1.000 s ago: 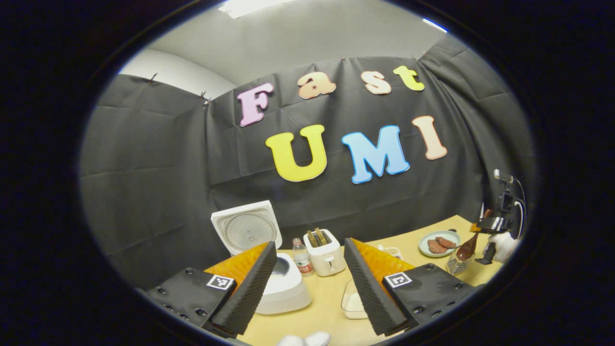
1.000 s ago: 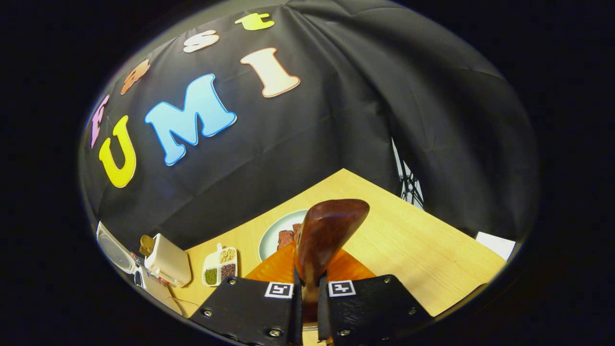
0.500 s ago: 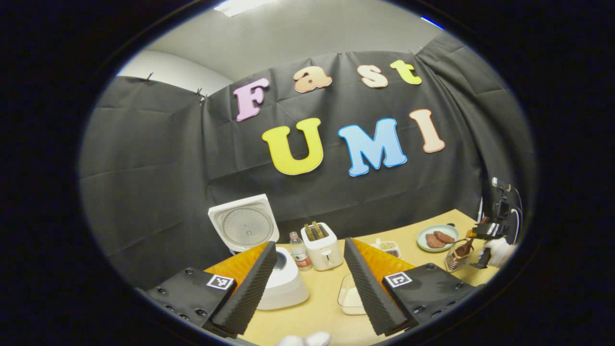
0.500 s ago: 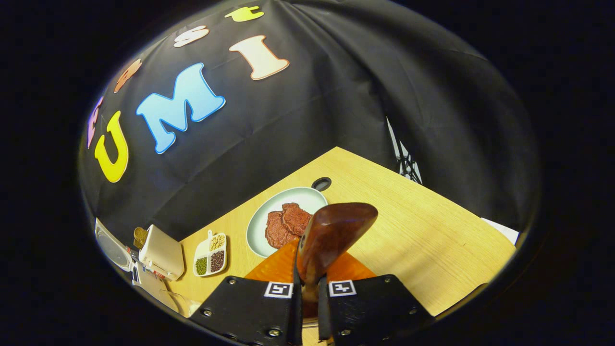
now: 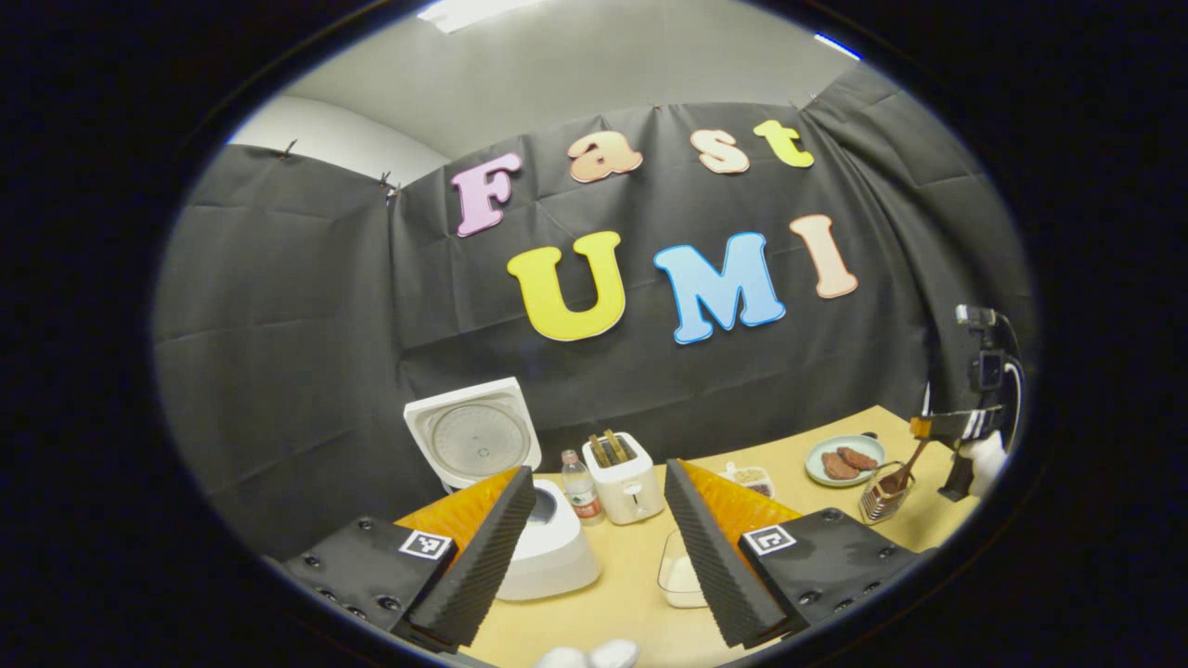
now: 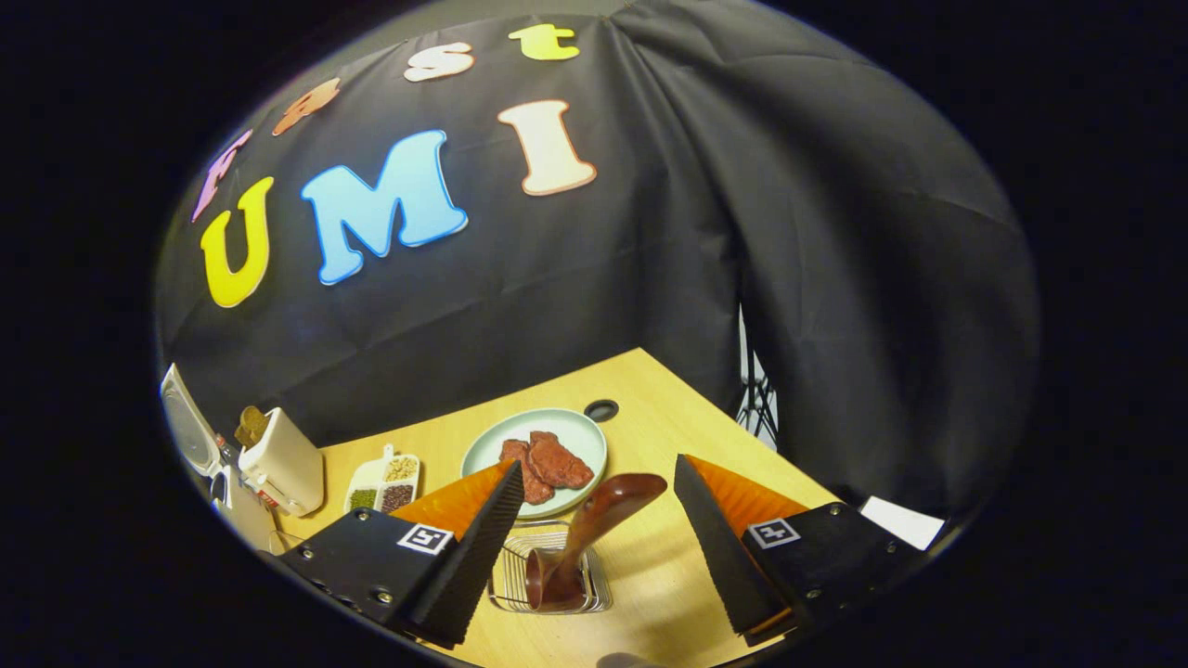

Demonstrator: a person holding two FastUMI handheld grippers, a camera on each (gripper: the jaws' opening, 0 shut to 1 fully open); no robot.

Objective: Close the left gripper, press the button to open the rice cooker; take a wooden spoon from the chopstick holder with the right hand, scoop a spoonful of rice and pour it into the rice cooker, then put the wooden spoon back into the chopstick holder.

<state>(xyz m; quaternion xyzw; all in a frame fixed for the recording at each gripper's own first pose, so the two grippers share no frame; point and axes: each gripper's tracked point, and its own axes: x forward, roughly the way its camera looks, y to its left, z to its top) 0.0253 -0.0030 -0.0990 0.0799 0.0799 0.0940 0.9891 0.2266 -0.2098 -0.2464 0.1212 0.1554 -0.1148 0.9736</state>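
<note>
The wooden spoon (image 6: 580,538) is seen standing tilted in the wire chopstick holder (image 6: 549,580), bowl end down, its handle leaning up between the spread fingers of the right gripper (image 6: 594,547); its jaws are open and nothing is held; the left gripper (image 5: 594,547) likewise has its jaws wide apart and empty. The spoon could be knocked or the light holder tipped if the right gripper were drawn away crookedly and a finger caught the leaning handle. The rice cooker (image 5: 543,547) is left with its lid up; a clear rice tub (image 5: 677,580) rests on the worktop (image 5: 631,566); a plate (image 6: 575,436) carries meat pieces; a divided dish (image 6: 382,482) holds grains.
</note>
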